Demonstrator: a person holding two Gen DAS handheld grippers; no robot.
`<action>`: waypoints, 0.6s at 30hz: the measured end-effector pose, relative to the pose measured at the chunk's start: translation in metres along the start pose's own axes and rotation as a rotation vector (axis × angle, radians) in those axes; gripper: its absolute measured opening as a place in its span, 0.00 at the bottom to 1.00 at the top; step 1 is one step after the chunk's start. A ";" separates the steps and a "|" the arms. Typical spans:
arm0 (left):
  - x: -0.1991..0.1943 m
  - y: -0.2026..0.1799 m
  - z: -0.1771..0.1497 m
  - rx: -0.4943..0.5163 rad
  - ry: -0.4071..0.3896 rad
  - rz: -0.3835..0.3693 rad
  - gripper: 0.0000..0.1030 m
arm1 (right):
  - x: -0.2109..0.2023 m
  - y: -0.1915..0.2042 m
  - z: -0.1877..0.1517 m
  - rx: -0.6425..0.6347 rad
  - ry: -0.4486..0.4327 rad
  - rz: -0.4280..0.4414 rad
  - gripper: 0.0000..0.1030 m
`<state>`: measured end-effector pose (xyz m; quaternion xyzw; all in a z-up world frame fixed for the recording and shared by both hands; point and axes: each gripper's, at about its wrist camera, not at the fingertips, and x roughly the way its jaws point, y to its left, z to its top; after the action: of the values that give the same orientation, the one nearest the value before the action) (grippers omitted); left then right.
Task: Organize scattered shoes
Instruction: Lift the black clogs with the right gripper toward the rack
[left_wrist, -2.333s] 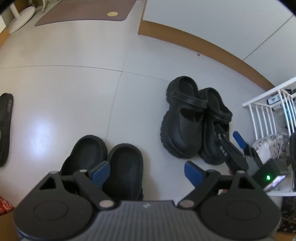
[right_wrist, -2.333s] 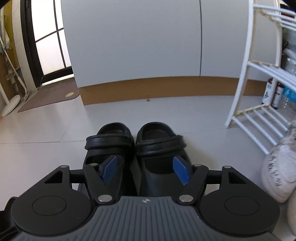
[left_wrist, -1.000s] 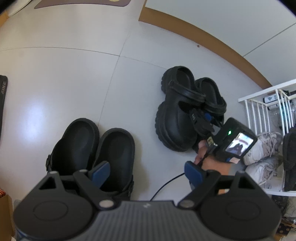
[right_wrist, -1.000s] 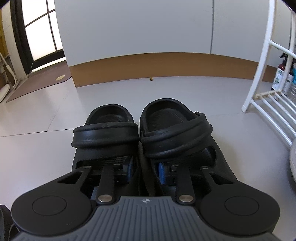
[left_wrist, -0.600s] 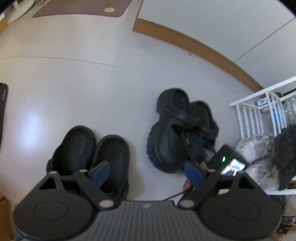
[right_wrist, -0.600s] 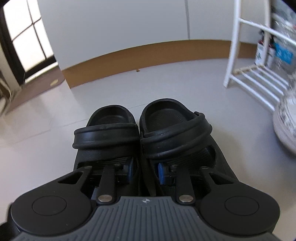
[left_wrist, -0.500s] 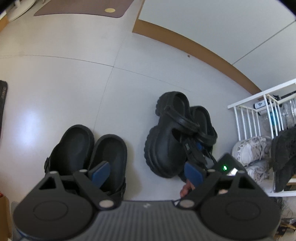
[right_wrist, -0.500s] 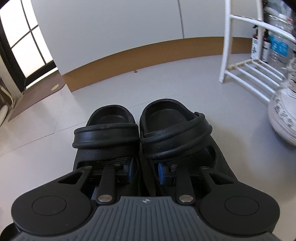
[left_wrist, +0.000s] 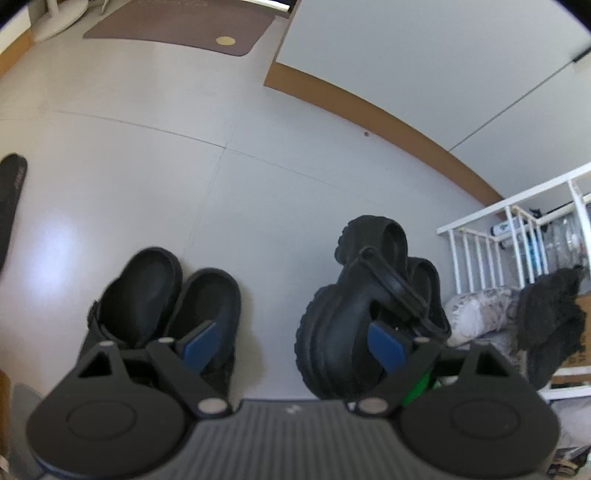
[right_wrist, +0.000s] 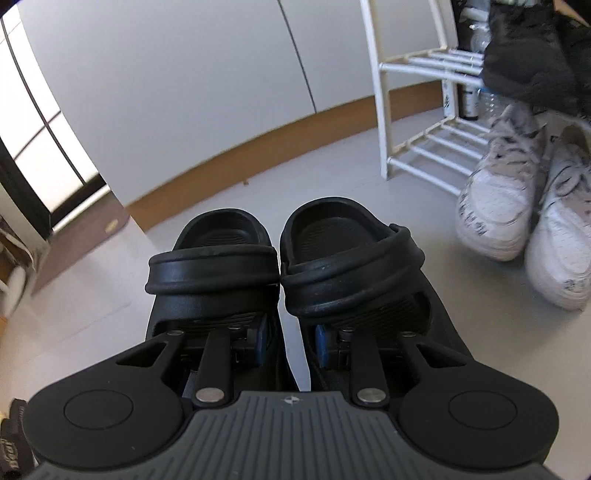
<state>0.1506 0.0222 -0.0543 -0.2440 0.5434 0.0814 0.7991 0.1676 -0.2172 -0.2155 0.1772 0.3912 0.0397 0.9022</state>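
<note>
My right gripper (right_wrist: 290, 343) is shut on the inner walls of a pair of black strapped clogs (right_wrist: 221, 266), one finger inside each shoe. In the left wrist view the same black clogs (left_wrist: 343, 325) hang tilted above the floor, close to the white shoe rack (left_wrist: 517, 236). My left gripper (left_wrist: 291, 343) stands open with nothing between its fingers, above a pair of black slides (left_wrist: 166, 295) lying side by side on the floor.
The white rack (right_wrist: 380, 110) holds white patterned sneakers (right_wrist: 506, 199), a black shoe (right_wrist: 532, 55) on an upper shelf and bottles behind. A black sandal (left_wrist: 11, 192) lies at far left. A brown mat (left_wrist: 184, 22) lies by the door. A wall with brown skirting runs behind.
The right gripper has lifted the black clogs off the floor and swung them right toward the rack, rolling as it went. The left gripper has risen a little, still open over the slides.
</note>
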 end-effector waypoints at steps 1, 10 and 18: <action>-0.002 -0.001 -0.002 0.013 -0.002 0.001 0.87 | -0.008 0.000 0.002 -0.006 -0.010 0.000 0.27; -0.022 -0.002 -0.013 0.011 -0.007 -0.050 0.87 | -0.082 -0.010 0.016 -0.007 -0.090 -0.015 0.27; -0.051 -0.014 -0.021 0.010 -0.038 -0.150 0.87 | -0.132 -0.020 0.028 0.030 -0.152 -0.029 0.27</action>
<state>0.1187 0.0074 -0.0097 -0.2785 0.5085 0.0230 0.8144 0.0952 -0.2721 -0.1132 0.1873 0.3246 0.0070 0.9271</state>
